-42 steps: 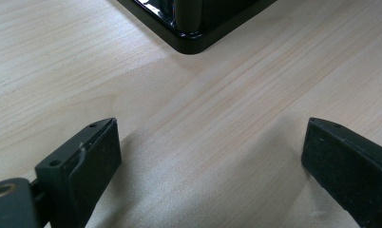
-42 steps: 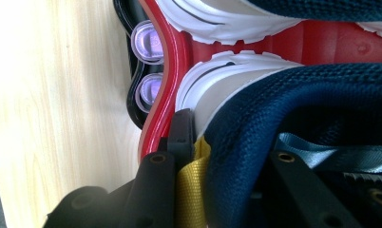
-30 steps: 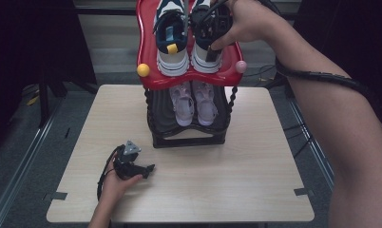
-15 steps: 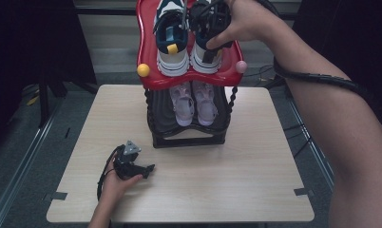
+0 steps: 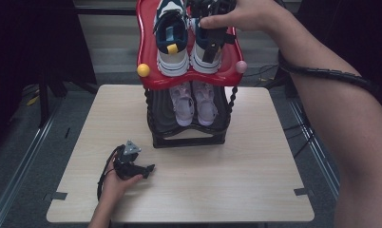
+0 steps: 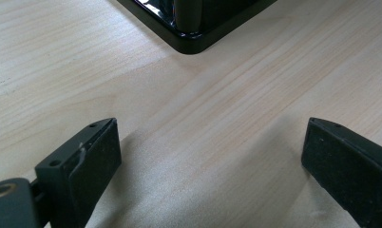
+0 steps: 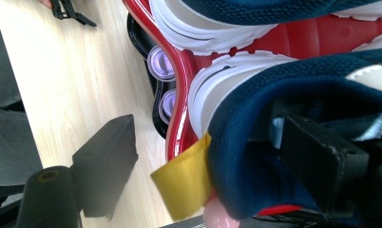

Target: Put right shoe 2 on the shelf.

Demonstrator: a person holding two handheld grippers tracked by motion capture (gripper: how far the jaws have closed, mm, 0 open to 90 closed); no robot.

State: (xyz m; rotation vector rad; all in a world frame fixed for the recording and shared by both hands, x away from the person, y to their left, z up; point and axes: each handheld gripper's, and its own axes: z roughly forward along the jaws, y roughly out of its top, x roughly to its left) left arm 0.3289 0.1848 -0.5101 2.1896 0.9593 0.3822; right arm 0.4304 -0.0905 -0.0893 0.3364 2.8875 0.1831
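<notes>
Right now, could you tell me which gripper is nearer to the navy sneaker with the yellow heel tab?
Right. The right gripper is at the navy sneaker, one jaw inside its collar; the left gripper rests on the table.

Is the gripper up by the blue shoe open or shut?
Open. The right gripper has just been opening; its jaws stand apart, one outside the blue shoe's heel, one inside its opening, not pinching.

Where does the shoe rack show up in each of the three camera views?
High view: the shoe rack stands top centre, its red top shelf carrying navy sneakers.
Left gripper view: its black base corner sits at the top edge.
Right gripper view: the red shelf rim curves down the middle.
Shared landmark: the light wooden table beneath the rack.
</notes>
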